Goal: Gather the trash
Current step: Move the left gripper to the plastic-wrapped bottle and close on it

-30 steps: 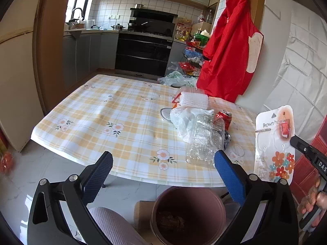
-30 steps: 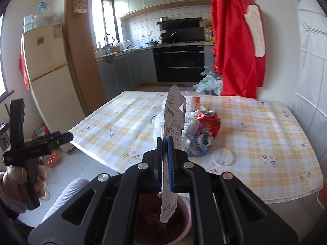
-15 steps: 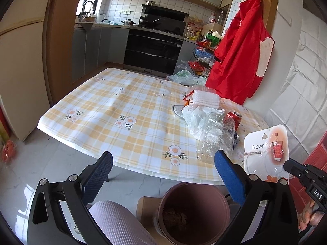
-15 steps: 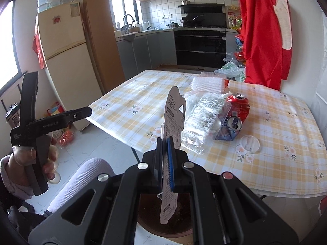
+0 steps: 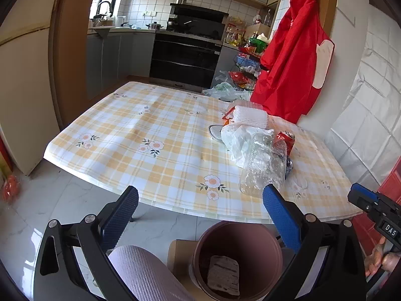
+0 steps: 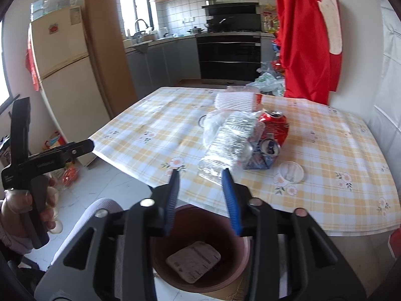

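Note:
A brown bin (image 5: 238, 258) (image 6: 200, 248) stands on the floor below the table's near edge. A flat hook package (image 5: 223, 274) (image 6: 193, 260) lies inside it. My right gripper (image 6: 200, 175) is open and empty above the bin. My left gripper (image 5: 200, 198) is open and empty, also above the bin. On the checked table (image 5: 150, 135) lies a trash pile: a clear plastic bottle (image 5: 260, 168) (image 6: 225, 148), a red can (image 5: 284, 141) (image 6: 273, 126), a crushed blue can (image 6: 263, 153), a white plastic bag (image 5: 240, 135) and white foam (image 5: 249, 116) (image 6: 235, 100).
A small clear lid (image 6: 290, 171) lies on the table right of the pile. A red apron (image 5: 290, 67) hangs on the wall at the right. A fridge (image 6: 60, 75) stands left. My knee (image 5: 145, 273) is beside the bin.
My right gripper opened and let go of the hook package, which fell into the bin. Both grippers moved slightly; the left stayed open.

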A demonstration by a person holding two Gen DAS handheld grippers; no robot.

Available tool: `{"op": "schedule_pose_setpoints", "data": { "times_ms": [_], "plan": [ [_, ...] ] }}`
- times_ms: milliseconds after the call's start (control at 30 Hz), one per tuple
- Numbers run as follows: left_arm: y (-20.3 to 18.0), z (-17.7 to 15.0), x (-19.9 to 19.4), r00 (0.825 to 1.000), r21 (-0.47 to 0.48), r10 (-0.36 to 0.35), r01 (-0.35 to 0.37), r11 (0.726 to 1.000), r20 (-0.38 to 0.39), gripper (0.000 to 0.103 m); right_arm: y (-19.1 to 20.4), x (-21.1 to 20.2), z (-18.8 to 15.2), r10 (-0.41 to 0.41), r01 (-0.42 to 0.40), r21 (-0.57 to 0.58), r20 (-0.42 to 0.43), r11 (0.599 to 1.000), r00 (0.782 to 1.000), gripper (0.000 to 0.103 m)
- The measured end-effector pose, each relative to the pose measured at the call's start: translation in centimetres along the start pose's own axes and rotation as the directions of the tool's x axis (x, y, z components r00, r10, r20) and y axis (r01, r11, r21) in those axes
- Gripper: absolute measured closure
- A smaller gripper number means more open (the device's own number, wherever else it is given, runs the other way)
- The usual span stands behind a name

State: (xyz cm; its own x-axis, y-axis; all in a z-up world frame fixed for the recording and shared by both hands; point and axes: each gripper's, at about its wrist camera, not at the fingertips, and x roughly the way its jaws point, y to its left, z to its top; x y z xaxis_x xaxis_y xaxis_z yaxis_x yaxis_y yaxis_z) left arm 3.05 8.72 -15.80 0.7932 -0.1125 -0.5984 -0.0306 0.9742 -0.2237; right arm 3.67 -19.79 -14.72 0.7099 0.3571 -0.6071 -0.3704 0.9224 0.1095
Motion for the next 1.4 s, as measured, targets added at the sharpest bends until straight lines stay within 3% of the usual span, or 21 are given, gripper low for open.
{"op": "schedule_pose_setpoints", "data": {
  "times_ms": [67,167,700,1133,1400],
  "plan": [
    [-0.2,0.0,0.1,1.000,0.006,-0.001,0.001,1.000,-0.004,0.006,-0.6,-0.1,0.1,-0.024,0.024,0.010,0.007,1.000,1.000,0.044],
    [-0.4,-0.1,0.3,1.000,0.016,0.001,-0.001,1.000,-0.007,0.006,-1.6,-0.4,0.2,-0.061,0.061,0.023,0.023,0.998,0.998,0.034],
    [-2.7,-0.9,3.6,0.997,0.070,-0.014,0.019,0.997,-0.070,0.006,-7.3,0.2,-0.3,-0.181,0.176,0.110,0.034,0.978,0.983,0.006],
    [-6.9,-0.9,7.5,0.989,0.163,-0.083,0.102,0.981,-0.124,0.006,-11.3,2.6,-1.4,-0.233,0.227,0.175,0.015,0.958,0.972,0.006],
    [-12.8,-0.7,13.6,0.960,0.279,-0.194,0.247,0.928,-0.203,0.006,-14.5,4.2,-2.0,-0.231,0.222,0.232,0.012,0.947,0.973,0.006]
  ]
}}
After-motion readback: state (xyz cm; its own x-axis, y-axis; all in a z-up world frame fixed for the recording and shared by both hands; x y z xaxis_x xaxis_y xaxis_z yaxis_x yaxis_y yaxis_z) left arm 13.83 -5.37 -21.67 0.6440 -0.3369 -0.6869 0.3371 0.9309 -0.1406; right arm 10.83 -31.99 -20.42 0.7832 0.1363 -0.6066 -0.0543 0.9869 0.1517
